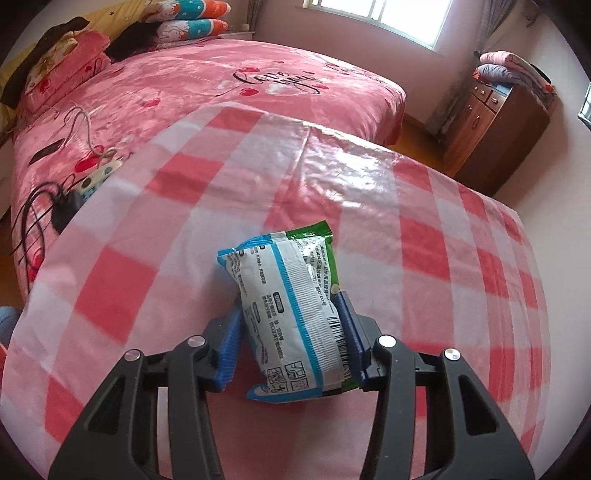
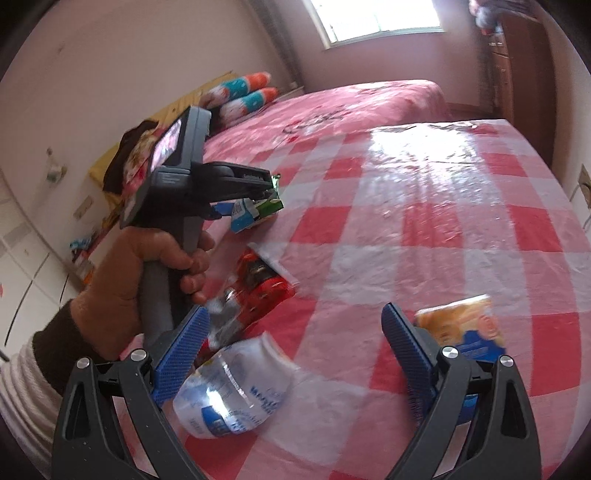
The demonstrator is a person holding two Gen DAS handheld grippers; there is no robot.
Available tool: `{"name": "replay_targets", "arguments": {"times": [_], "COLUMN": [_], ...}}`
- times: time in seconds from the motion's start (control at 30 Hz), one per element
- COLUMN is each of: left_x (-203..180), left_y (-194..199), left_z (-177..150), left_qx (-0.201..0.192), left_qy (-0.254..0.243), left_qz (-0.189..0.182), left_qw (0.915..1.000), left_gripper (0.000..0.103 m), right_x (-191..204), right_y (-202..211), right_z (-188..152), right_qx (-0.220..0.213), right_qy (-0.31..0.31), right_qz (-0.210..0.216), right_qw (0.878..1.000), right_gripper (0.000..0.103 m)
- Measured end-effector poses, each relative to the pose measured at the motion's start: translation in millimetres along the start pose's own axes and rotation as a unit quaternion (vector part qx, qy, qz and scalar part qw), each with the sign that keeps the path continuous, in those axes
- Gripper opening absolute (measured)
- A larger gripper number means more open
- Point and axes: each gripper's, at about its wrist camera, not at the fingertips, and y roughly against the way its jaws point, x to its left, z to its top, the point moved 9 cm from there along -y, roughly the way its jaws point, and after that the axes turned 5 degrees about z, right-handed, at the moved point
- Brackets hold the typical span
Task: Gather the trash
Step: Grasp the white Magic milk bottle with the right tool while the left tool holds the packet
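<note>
Blue-and-white packet [image 1: 291, 314], with a green wrapper [image 1: 321, 236] tucked behind it, pinched between the blue pads of the left gripper [image 1: 291, 332], above the red-and-white checked surface [image 1: 424, 206]. Same packet seen from the right wrist view at [image 2: 247, 216], clamped in the left gripper [image 2: 258, 203], held by a hand [image 2: 147, 269] in a dark cuff and white sleeve [image 2: 22, 376].

Lower down, right gripper [image 2: 295, 354] spread wide, nothing pressed between its pads. Crumpled clear bottle [image 2: 236, 391] with blue print lying on the surface between those pads, near the left one. Red wrapper [image 2: 258, 284] just beyond the bottle, partly under a bit of silver foil. Orange-and-blue packet [image 2: 465, 328] just past the right pad, partly hidden by it.

Beyond the surface, a pink bed [image 1: 229, 88] with pillows [image 1: 192, 22], cables and a power strip [image 1: 99, 173]. Wooden cabinet [image 1: 491, 122] by the wall with folded blankets on top, under a bright window [image 1: 399, 18].
</note>
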Motion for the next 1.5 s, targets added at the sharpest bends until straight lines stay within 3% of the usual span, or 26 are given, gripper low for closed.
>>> {"name": "replay_targets", "arguments": {"times": [0.3, 0.73, 1.13, 1.5], "left_x": [32.0, 85.4, 112.2, 117.8], "left_y": [24.4, 57.6, 87.5, 105.9], "left_z": [-31.2, -76.9, -119.8, -147.3], "left_qx": [0.002, -0.007, -0.002, -0.008], "left_qy": [0.007, 0.01, -0.001, -0.023], "left_qz": [-0.011, 0.001, -0.016, -0.033], "left_qw": [0.9999, 0.9999, 0.9999, 0.9991], "left_gripper": [0.049, 0.049, 0.049, 0.049], "right_x": [25.0, 33.5, 21.5, 36.8], "right_y": [-23.1, -30.7, -7.1, 2.8], "right_z": [-23.7, -43.3, -49.1, -65.9], "right_qx": [0.055, 0.073, 0.059, 0.055], "right_qy": [0.058, 0.079, 0.03, 0.015], "right_qz": [-0.003, -0.003, 0.012, 0.014], "right_qw": [0.997, 0.994, 0.998, 0.998], "right_gripper": [0.093, 0.093, 0.093, 0.093]}}
